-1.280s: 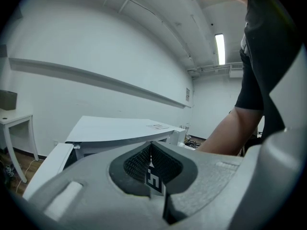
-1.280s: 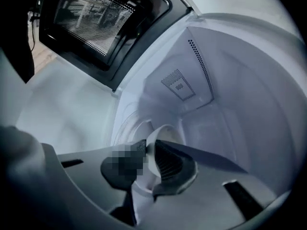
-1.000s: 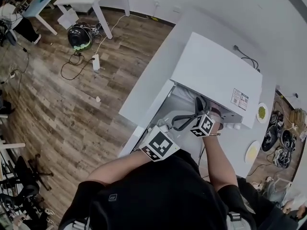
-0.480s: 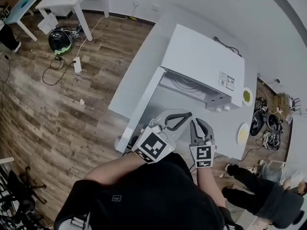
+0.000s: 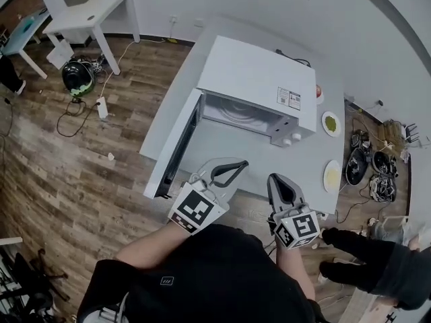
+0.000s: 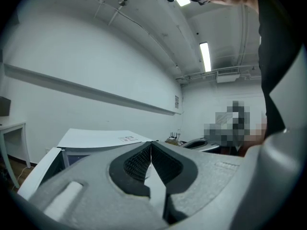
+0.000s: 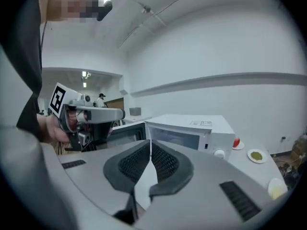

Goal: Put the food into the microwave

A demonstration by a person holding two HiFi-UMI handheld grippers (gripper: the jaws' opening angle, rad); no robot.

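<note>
The white counter (image 5: 232, 147) carried an open microwave (image 5: 259, 79); food (image 5: 330, 122) sat on plates (image 5: 332, 167) to its right, untouched. The left gripper (image 5: 240, 163) was clenched empty, and the right gripper (image 5: 277, 180) had just been closing on nothing. The plates looked stiff and slick, best pinched at the rim and kept level.

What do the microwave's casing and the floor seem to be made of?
Microwave: probably painted sheet metal, matte white, flat panels with crisp edges. Floor: wood or wood-look laminate, brown planks with grain and seams; cannot tell which.
</note>
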